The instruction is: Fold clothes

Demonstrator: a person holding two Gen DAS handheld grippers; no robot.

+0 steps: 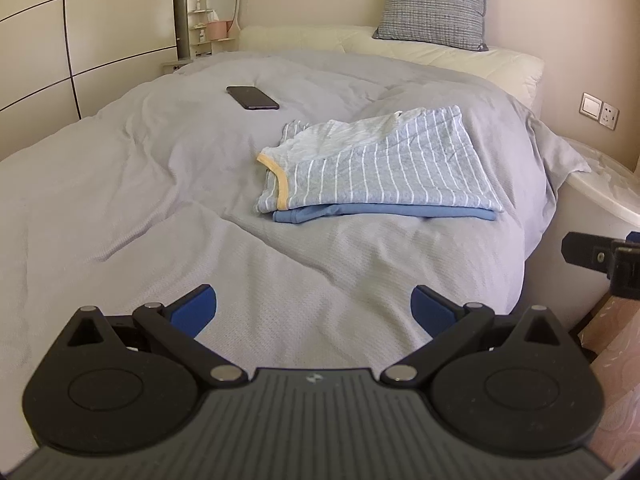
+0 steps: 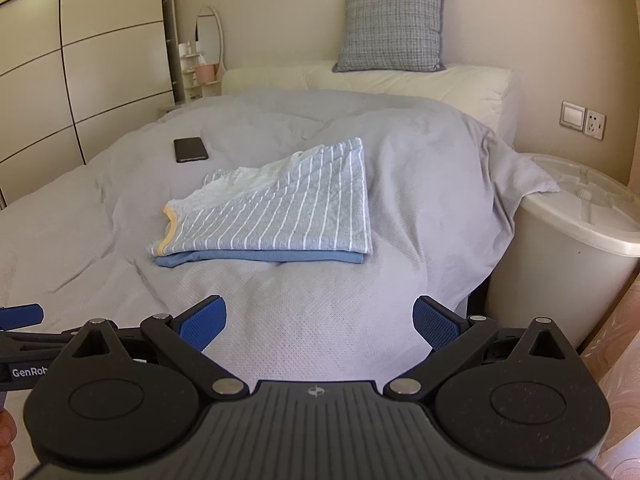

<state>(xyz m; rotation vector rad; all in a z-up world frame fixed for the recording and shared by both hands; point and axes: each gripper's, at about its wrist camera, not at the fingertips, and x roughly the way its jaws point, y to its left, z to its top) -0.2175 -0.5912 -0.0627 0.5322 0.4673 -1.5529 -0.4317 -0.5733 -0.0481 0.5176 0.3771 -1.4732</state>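
Both grippers are pulled back at the foot end of the bed, over bare cover. The left gripper [image 1: 314,310] has its blue-padded fingers spread wide with nothing between them, and the right gripper [image 2: 320,322] is the same: wide apart, empty, grey fabric showing straight through the gap.

The folded grey shirt with thin white stripes and a yellow neckband [image 1: 380,164] lies flat on the pale grey quilted bedspread [image 1: 140,184], stacked on a folded plain blue garment [image 1: 384,214] whose near edge pokes out underneath. From the left wrist view the stack sits around 1 o'clock, well apart from the fingers; from the right wrist it's closer to 11 o'clock. The near edges line up fairly straight. The far side looks a bit rumpled, with a lighter layer showing, though I can't really tell how it's tucked from this angle.

Room to move: lots of wrinkled open bedspread at 9 to 11 o'clock in the left view, only a black smartphone [image 1: 252,97] lying out at 11. On the right the bedspread edge drops off just past the stack, and a white round lidded plastic bin [image 2: 568,240] stands right beside the bed at 3 o'clock. A grey woven cushion [image 2: 394,24] leans on the wall at 12.
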